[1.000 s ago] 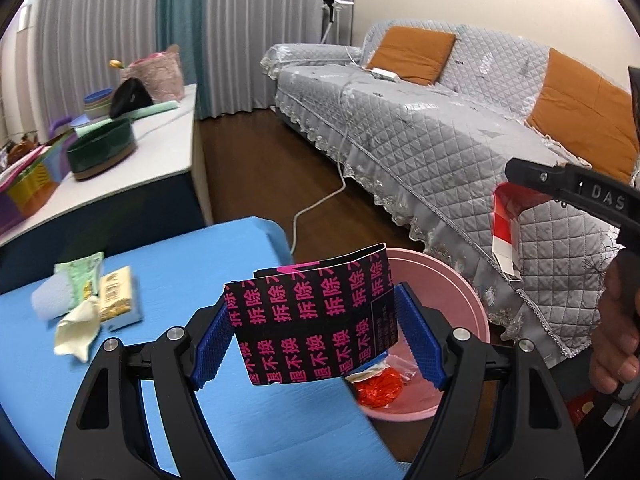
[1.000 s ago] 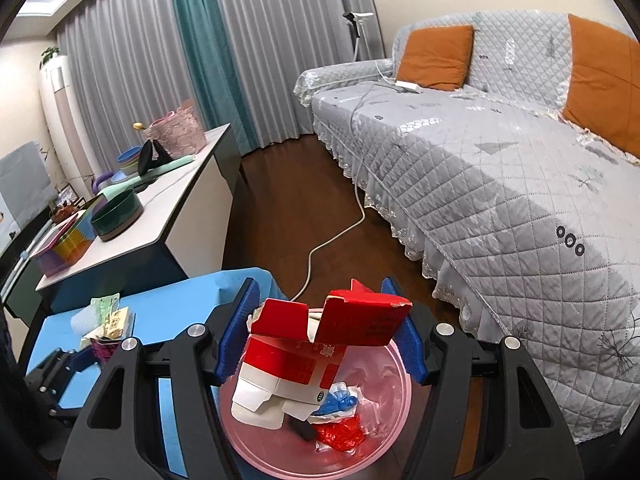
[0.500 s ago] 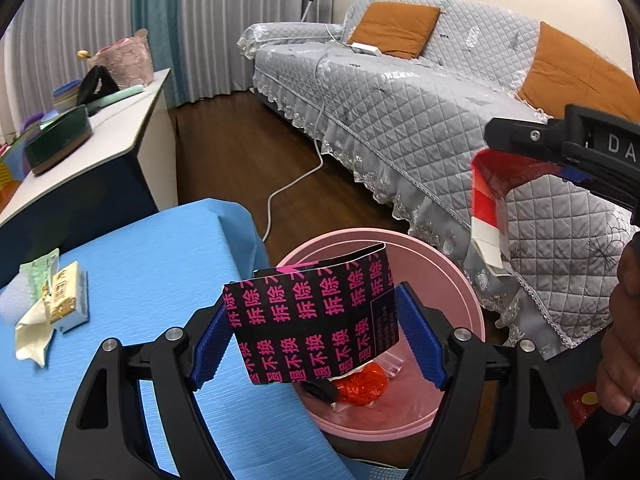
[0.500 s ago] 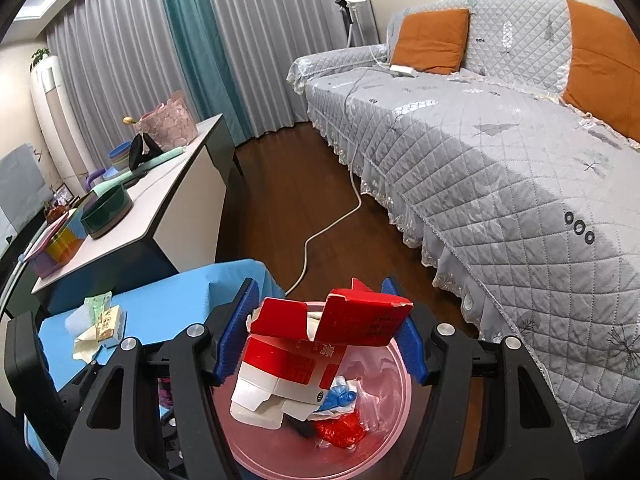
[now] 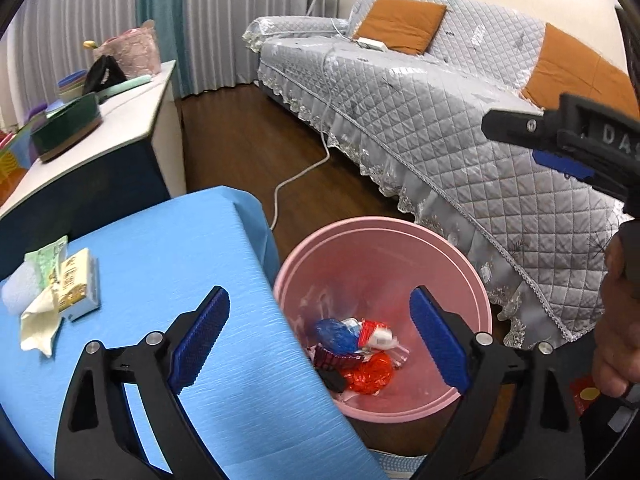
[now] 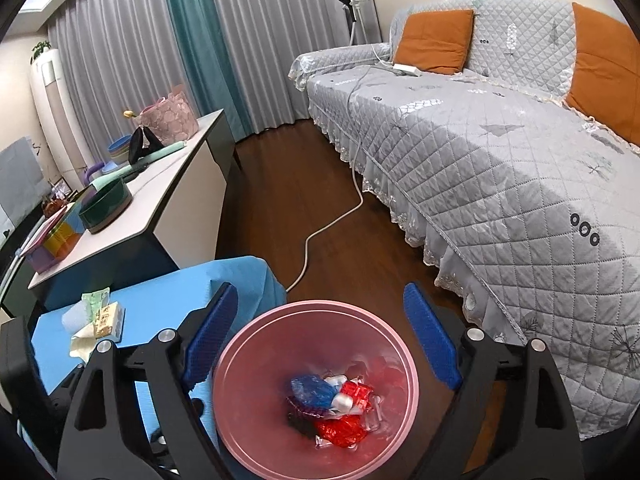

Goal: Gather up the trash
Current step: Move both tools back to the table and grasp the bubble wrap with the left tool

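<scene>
Hovering over the pink bin (image 6: 240, 344), left gripper (image 5: 320, 344) and right gripper (image 6: 316, 344) both gape wide, holding nothing. Remaining trash (image 5: 60, 292) sits on the blue table (image 5: 168, 264): light, crumply wrappers, probably best pinched at an edge. Its print is unreadable; "DAS" shows on the right gripper's body.

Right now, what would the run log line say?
left gripper: open, empty | right gripper: open, empty, above bin | pink bin: holds wrappers | blue table: tissue pack left
</scene>
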The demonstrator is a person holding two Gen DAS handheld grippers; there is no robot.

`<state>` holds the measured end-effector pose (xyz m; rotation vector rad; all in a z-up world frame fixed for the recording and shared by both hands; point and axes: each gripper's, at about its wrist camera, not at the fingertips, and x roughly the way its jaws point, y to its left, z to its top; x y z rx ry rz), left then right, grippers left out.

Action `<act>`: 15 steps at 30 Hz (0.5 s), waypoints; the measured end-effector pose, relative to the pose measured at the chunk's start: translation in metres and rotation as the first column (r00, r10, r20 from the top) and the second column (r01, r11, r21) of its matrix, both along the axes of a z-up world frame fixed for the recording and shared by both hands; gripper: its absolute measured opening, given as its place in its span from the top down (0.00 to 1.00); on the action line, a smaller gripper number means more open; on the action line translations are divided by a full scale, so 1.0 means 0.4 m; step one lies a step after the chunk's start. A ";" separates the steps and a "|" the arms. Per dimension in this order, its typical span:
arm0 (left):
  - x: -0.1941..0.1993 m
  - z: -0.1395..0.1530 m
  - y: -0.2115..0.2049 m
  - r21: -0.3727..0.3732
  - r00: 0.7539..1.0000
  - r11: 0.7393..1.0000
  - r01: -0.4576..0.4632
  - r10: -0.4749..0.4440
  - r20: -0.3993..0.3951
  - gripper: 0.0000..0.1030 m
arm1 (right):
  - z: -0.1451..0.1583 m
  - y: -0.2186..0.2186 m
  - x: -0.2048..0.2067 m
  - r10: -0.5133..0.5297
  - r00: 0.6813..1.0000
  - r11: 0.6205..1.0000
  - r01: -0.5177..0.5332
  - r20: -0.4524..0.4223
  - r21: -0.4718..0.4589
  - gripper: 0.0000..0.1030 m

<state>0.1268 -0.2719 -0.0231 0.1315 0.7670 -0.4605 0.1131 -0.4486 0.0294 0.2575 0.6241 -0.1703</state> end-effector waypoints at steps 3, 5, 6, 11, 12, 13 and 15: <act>-0.009 0.025 0.041 -0.012 1.000 1.000 -0.022 0.023 0.020 0.18 | 0.008 0.021 0.000 0.011 1.000 1.000 -0.011 0.013 -0.005 0.19; -0.015 0.040 0.065 -0.017 0.999 0.999 -0.033 0.034 0.030 0.18 | 0.013 0.040 0.001 0.022 0.999 1.000 -0.022 0.023 -0.012 0.20; -0.021 0.053 0.086 -0.021 0.998 0.999 -0.042 0.043 0.041 0.18 | 0.016 0.051 0.001 0.029 0.999 0.999 -0.029 0.027 -0.015 0.20; -0.040 0.100 0.182 -0.035 0.993 0.996 -0.085 0.088 0.080 0.18 | 0.029 0.112 0.002 0.061 0.997 0.998 -0.060 0.046 -0.026 0.21; -0.042 0.108 0.199 -0.038 0.991 0.995 -0.095 0.098 0.086 0.18 | 0.032 0.125 0.003 0.068 0.996 0.997 -0.067 0.050 -0.026 0.21; -0.044 0.117 0.223 -0.042 0.989 0.993 -0.109 0.112 0.093 0.18 | 0.035 0.143 0.004 0.077 0.996 0.997 -0.076 0.054 -0.027 0.21; -0.047 0.130 0.266 -0.048 0.985 0.990 -0.136 0.140 0.103 0.18 | 0.040 0.180 0.006 0.096 0.993 0.995 -0.095 0.062 -0.031 0.21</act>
